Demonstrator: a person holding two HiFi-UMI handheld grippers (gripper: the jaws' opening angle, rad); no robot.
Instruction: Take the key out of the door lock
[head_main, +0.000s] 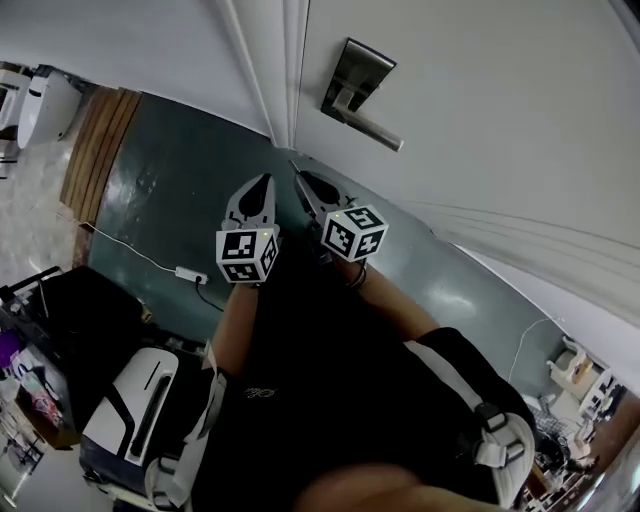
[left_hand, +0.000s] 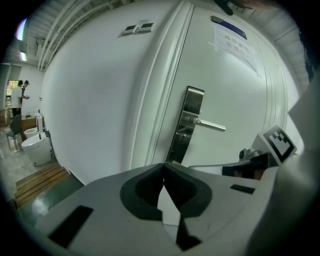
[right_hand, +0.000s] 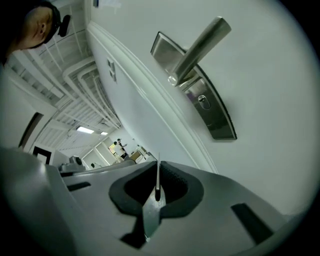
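The white door carries a steel lock plate (head_main: 352, 80) with a lever handle (head_main: 375, 130). In the right gripper view the plate (right_hand: 212, 107) and its keyhole (right_hand: 203, 101) stand well ahead of the jaws, and no key is in the keyhole. My right gripper (right_hand: 157, 175) is shut on the key (right_hand: 157, 182), a thin metal blade seen edge-on between the pads. My left gripper (left_hand: 164, 172) is shut with nothing in it. Both grippers (head_main: 262, 185) (head_main: 303, 182) hang side by side below the plate, apart from the door.
The door frame (head_main: 285, 70) runs beside the plate. On the green floor lie a white cable and plug strip (head_main: 190, 273). A wooden strip (head_main: 95, 150) and a toilet (head_main: 45, 100) are at the left. A white machine (head_main: 130, 400) stands near my legs.
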